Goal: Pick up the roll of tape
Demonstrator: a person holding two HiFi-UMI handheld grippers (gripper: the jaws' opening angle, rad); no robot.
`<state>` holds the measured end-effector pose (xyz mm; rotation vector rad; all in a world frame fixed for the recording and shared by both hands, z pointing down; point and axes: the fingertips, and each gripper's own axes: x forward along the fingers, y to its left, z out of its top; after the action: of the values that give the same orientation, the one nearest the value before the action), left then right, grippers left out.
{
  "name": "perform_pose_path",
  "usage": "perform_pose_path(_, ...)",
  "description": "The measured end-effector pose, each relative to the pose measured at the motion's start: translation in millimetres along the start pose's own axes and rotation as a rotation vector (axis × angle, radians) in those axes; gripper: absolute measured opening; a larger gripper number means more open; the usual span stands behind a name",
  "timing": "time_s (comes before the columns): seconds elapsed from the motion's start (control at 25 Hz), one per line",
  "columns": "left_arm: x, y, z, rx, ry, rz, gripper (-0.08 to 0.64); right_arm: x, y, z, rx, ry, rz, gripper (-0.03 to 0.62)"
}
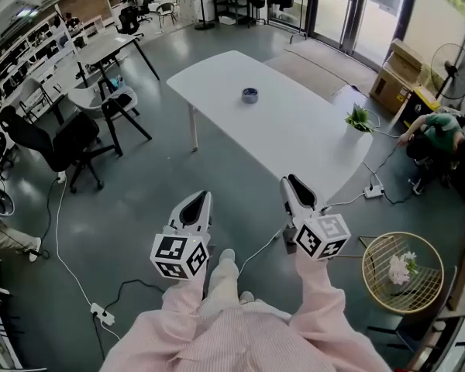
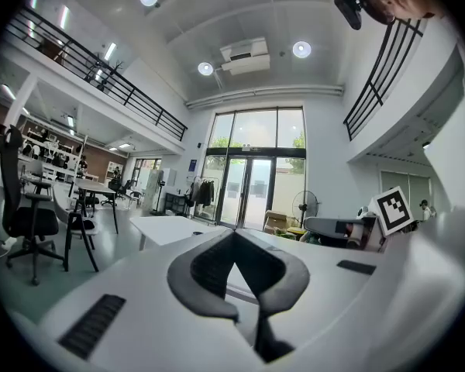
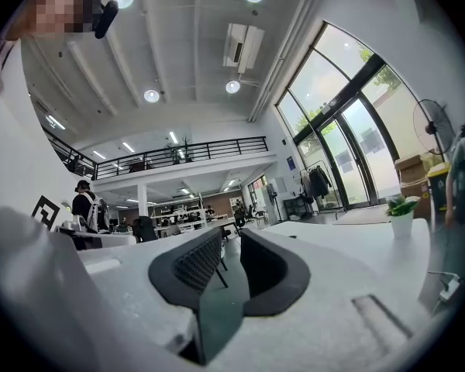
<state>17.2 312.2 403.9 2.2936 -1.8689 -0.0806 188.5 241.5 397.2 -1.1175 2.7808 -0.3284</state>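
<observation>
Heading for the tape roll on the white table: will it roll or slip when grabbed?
The tape roll appears to lie flat on the white table, so rolling seems unlikely. It looks small, probably light, and might slide on the smooth-looking top if nudged.

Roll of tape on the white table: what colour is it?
Dark bluish grey, though it looks small; the head view shows the roll of tape best.
</observation>
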Motion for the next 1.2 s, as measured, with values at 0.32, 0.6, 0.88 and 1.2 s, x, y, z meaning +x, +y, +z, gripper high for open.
perform_pose_path(0.32, 52.1, 33.3, -2.2, -0.016, 0.014, -0.021, 0.0, 51.2, -27.3, -9.0, 0.01, 0.02, -0.027, 0.097)
perform_pose_path(0.6, 108.6, 81.5, 6.9, -0.023, 0.045, -0.034, 0.0, 119.4, -50.0, -9.8, 0.031, 0.023, -0.054, 0.116)
perform_pose_path(0.88, 173.2, 128.6, 10.9, -0.029, 0.085, -0.063, 0.0, 187.7, -78.2, -15.7, 0.056, 0.037, -0.092, 0.137)
perform_pose_path(1.2, 241.3, 169.4, 29.3, -0.028, 0.102, -0.138, 0.0, 253.1, -99.5, -9.6, 0.053, 0.031, -0.149, 0.144)
